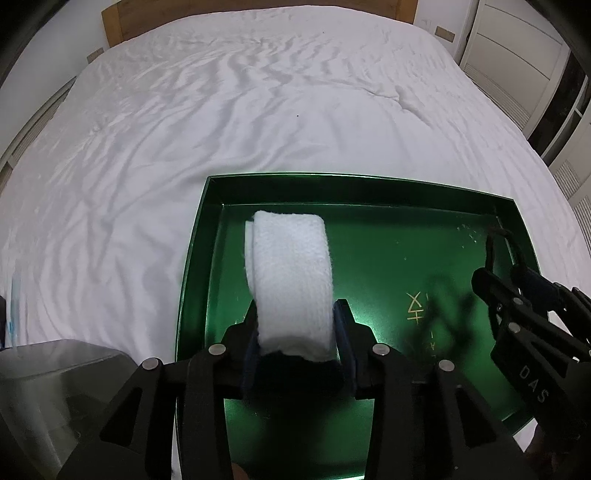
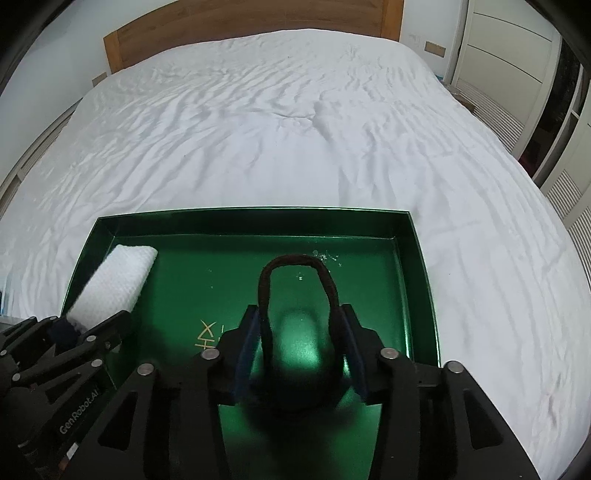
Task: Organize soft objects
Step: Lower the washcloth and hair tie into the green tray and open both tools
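Note:
A green tray (image 1: 199, 236) lies on the white bed. My left gripper (image 1: 297, 314) is shut on a white knitted roll (image 1: 291, 273), which reaches forward over the tray's left side. The roll also shows in the right wrist view (image 2: 118, 284), with the left gripper (image 2: 86, 326) at its near end. My right gripper (image 2: 299, 314) is shut on a dark brown loop (image 2: 295, 262) that arches out between the fingers over the tray (image 2: 421, 258). In the left wrist view the right gripper (image 1: 496, 275) holds the loop (image 1: 493, 243) near the tray's right side.
The tray sits at the near edge of a wide bed (image 1: 221, 110) with a wrinkled white sheet and a wooden headboard (image 2: 243, 29). A grey box-like object (image 1: 44, 391) stands at the lower left. White wardrobe doors (image 1: 517, 55) stand to the right.

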Demonstrator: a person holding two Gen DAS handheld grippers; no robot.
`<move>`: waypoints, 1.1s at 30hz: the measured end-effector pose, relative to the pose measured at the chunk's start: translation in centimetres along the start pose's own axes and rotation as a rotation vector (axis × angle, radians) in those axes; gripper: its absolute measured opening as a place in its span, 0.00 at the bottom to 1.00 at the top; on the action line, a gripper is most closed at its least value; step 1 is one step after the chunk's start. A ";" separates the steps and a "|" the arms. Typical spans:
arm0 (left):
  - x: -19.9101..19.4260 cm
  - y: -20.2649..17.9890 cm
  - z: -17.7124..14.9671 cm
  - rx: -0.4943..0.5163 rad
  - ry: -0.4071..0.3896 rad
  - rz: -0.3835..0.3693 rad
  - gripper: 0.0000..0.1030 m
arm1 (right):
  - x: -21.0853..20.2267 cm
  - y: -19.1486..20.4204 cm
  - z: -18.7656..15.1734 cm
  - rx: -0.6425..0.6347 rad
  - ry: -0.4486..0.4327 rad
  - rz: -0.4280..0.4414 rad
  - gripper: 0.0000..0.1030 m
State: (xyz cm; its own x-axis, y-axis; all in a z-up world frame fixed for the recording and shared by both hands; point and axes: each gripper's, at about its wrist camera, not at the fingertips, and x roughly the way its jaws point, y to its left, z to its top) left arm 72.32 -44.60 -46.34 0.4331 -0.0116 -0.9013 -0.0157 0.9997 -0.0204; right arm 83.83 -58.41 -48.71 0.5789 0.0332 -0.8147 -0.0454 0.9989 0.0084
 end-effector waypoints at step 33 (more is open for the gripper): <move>-6.0 -1.9 -3.6 0.010 -0.088 0.078 0.58 | -6.9 1.5 -0.3 -0.101 -0.103 -0.142 0.67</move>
State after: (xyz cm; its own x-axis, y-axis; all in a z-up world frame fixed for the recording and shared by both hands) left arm 66.51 -46.49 -42.48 0.5086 0.0675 -0.8583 -0.0434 0.9977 0.0527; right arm 79.54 -57.20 -43.26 0.6651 -0.0991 -0.7401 -0.0362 0.9857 -0.1645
